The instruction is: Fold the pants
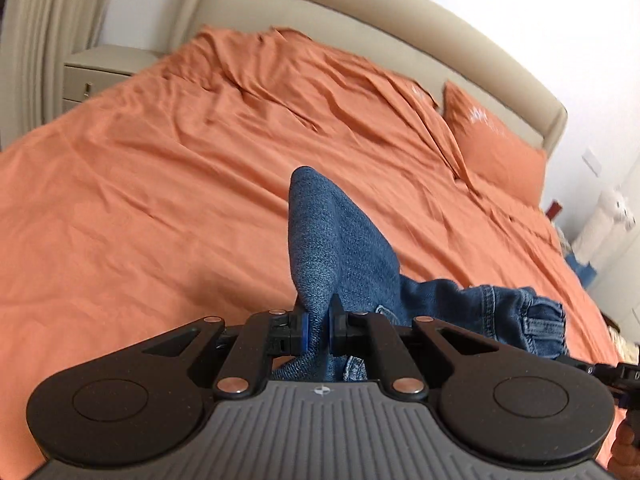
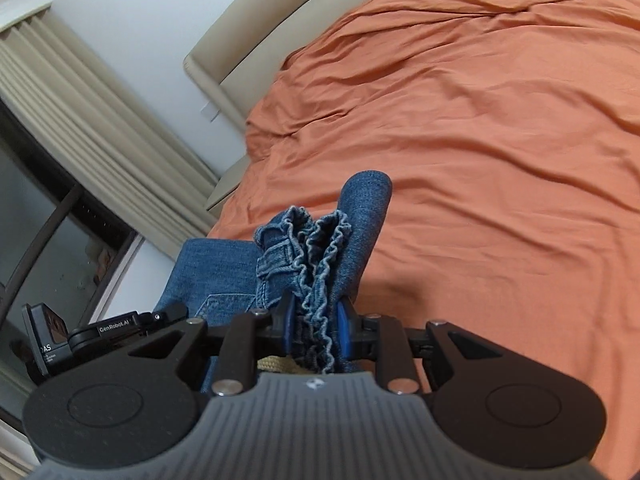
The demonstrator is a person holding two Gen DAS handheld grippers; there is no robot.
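Left gripper [image 1: 319, 330] fingers pinch jeans [image 1: 340, 240] fold; right gripper [image 2: 316, 322] fingers clamp gathered waistband [image 2: 316, 248], above orange bed [image 1: 160, 180].

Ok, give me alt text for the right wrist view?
The right gripper is shut on the gathered waistband of blue jeans, held over an orange bedspread. A beige headboard and curtains are behind.

pants [image 1: 344, 248] above bed [image 1: 160, 184] | pillow [image 1: 496, 152] by headboard [image 1: 360, 24] (nightstand [image 1: 100, 72] beside bed)
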